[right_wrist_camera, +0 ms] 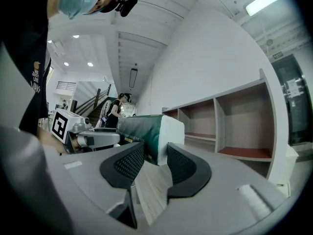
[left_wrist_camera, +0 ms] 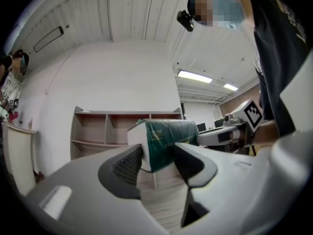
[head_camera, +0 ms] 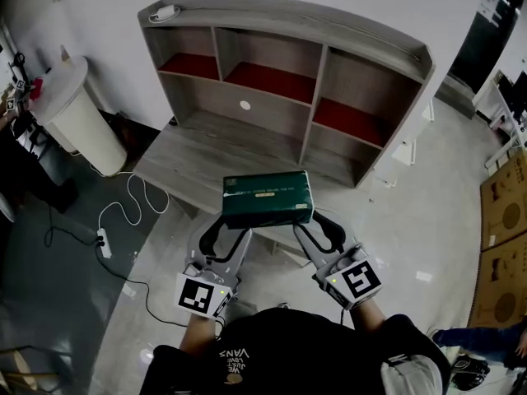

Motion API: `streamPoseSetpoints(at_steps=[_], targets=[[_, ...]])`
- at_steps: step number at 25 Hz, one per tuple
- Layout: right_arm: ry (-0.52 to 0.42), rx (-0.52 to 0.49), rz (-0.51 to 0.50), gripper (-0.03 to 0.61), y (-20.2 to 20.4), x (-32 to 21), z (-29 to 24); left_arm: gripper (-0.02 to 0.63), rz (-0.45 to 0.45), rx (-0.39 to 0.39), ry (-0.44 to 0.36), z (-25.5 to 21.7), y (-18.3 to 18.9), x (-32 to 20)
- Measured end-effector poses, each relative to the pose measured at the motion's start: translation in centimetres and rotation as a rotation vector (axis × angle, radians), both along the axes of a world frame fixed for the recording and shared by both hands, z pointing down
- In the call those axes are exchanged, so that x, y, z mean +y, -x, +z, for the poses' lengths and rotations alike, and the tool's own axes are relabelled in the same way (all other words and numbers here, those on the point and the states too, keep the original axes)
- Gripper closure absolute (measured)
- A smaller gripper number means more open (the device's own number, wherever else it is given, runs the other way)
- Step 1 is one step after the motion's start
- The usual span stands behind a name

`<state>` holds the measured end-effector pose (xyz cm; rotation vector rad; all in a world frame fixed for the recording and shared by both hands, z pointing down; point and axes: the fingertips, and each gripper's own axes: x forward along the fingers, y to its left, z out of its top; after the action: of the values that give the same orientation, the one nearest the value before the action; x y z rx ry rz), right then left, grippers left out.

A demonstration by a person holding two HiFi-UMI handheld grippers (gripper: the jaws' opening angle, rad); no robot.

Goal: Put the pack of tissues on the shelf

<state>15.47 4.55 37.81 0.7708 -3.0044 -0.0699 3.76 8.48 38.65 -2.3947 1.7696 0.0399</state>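
The pack of tissues (head_camera: 268, 197) is a dark green box with white ends, held level in the air in front of the wooden shelf (head_camera: 313, 97). My left gripper (head_camera: 235, 223) is shut on its left end and my right gripper (head_camera: 309, 220) on its right end, both from below and behind. In the left gripper view the pack (left_wrist_camera: 166, 136) sits between the pads of that gripper (left_wrist_camera: 157, 163). The right gripper view shows the pack's white end (right_wrist_camera: 168, 131) clamped in that gripper (right_wrist_camera: 155, 163). The shelf's compartments have red floors and stand empty.
The shelf stands on a wooden desk top (head_camera: 206, 151) just beyond the pack. A white bin (head_camera: 78, 118) is at the left, with a power strip and cable (head_camera: 103, 241) on the floor. Cardboard boxes (head_camera: 502, 204) lie at the right. A small white item (head_camera: 165, 11) rests on the shelf's top.
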Motion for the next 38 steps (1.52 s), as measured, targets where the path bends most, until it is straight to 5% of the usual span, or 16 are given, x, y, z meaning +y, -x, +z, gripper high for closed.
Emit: streamPoseSetpoints(at_steps=[21, 38], targets=[[-0.012, -0.047, 0.318, 0.433, 13.5, -4.8, -1.7, 0.382, 0.328, -0.026, -0.031, -2.1, 14.3, -8.9], [-0.03, -0.047, 0.386, 0.433, 14.7, -8.5, -0.9, 0.382, 0.397, -0.037, -0.033, -1.2, 15.3, -13.2]])
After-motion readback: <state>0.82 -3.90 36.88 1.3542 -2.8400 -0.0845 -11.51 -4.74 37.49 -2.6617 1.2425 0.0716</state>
